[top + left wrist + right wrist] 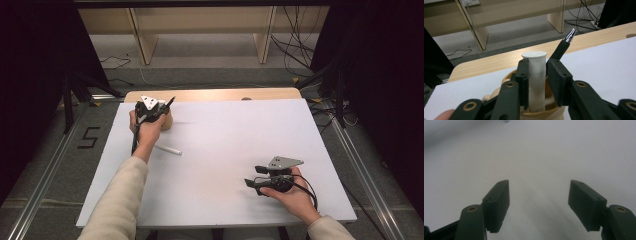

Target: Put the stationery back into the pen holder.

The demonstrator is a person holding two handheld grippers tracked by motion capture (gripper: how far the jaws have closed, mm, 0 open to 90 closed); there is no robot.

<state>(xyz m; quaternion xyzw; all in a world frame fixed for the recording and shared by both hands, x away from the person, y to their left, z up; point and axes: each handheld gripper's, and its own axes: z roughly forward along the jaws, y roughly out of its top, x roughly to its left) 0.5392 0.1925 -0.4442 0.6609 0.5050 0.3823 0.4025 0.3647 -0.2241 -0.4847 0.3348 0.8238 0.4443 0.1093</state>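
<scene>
Lab-like recording room: black curtains (30, 75), floor rails (45, 175), loose cables (295, 45), white-topped table (225, 150).

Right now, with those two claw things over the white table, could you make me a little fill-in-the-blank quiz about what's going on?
1. The left gripper has its jaws around a ____ marker standing in the wooden holder.
2. The black pen in that holder leans, so it is not ____.
3. The right gripper is ____, with nothing between its jaws.
4. Another white marker lies ____ on the table.

Missing words: white; upright; open; flat
</scene>
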